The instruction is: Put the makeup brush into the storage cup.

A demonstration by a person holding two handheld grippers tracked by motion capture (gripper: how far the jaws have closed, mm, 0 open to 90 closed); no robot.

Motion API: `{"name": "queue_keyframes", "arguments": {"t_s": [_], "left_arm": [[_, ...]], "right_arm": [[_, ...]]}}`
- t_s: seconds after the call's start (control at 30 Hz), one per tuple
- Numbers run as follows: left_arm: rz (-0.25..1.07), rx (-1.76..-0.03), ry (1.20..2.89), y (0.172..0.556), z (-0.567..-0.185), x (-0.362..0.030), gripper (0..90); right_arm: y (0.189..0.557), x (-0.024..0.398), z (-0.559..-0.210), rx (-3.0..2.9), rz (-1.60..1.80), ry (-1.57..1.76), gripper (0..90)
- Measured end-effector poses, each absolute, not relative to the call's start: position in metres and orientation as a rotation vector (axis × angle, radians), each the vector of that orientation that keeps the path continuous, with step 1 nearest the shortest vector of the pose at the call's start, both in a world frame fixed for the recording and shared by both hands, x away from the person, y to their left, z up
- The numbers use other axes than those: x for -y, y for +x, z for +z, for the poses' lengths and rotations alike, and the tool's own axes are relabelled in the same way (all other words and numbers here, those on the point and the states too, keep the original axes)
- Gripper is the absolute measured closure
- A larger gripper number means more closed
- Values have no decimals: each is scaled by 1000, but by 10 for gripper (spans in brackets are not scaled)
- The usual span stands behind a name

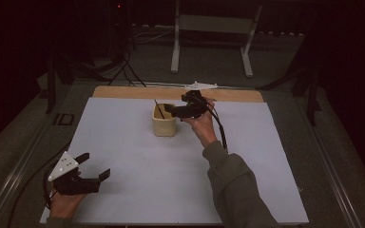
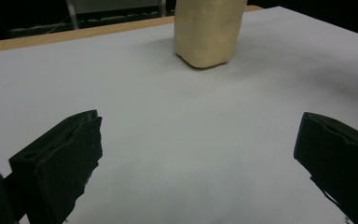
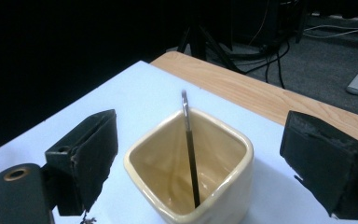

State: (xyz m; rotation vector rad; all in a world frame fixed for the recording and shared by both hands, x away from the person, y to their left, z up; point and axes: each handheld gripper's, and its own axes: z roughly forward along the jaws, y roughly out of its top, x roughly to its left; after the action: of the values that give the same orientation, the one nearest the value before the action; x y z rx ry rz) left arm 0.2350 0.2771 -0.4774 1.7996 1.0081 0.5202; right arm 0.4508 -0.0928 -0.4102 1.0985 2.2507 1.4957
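A cream square cup [image 1: 164, 121] stands on the white sheet toward the back of the table, with a thin dark stick [image 1: 158, 109] leaning inside it. My right gripper [image 1: 170, 110] hovers just right of and above the cup, jaws open and pointing at it. In the right gripper view the cup [image 3: 216, 189] sits between and below the wide jaws, and the stick [image 3: 189, 149] rises past its far rim with nothing pressing on it. My left gripper [image 1: 95, 165] rests open near the front left corner. Its view shows the cup [image 2: 209, 32] far ahead of the empty gripper [image 2: 200, 123].
The white sheet [image 1: 171, 180] covers most of the table; a wooden strip [image 1: 138, 92] shows along the back edge. A small black object [image 1: 65, 119] lies off the sheet's left side. A metal stand [image 1: 209, 28] and cables sit on the floor behind.
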Motion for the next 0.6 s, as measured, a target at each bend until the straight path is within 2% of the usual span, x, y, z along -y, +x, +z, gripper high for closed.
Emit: {"name": "queue_keyframes", "arguments": {"t_s": [0.6], "left_arm": [[522, -1008, 1800, 235, -478, -277, 17]], "right_arm": [[445, 101, -409, -2318, 1433, 1029, 109]]}}
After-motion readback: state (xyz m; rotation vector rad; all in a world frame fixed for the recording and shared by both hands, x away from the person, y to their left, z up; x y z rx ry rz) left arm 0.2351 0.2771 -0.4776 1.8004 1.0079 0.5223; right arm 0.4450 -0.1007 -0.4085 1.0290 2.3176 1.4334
